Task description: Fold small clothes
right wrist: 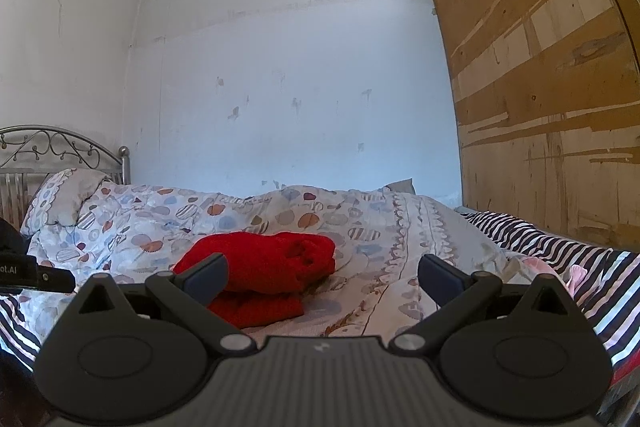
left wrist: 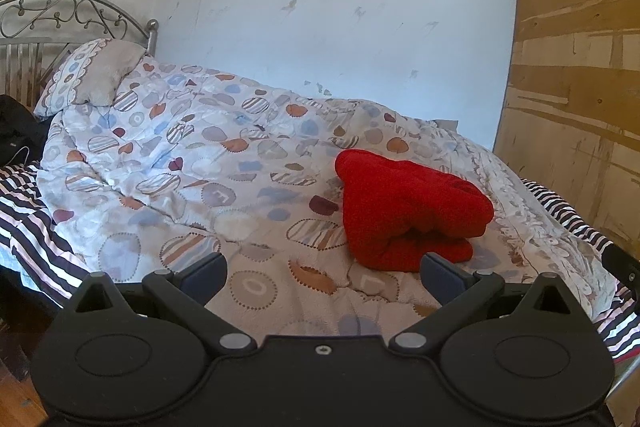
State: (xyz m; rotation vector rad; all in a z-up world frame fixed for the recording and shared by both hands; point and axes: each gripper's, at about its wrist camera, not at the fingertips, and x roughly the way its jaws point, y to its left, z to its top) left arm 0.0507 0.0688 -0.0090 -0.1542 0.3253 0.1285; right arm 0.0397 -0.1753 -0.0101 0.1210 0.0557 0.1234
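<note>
Red garment [left wrist: 404,215] sits folded in a thick bundle on the patterned quilt [left wrist: 192,163], long side running across the bed, open fold edges facing the near right. Left gripper [left wrist: 324,273] spread wide, empty, just short of it. Right gripper [right wrist: 322,277] wide too, nothing held. Lettering "ot.AI" reads at the left edge of the right view. Marked white wall [right wrist: 280,67], plywood board [right wrist: 540,87], striped sheet [right wrist: 560,247], metal headboard [left wrist: 60,15].

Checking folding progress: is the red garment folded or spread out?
Folded: the red garment sits as a compact, layered bundle on the quilt, not spread flat.
</note>
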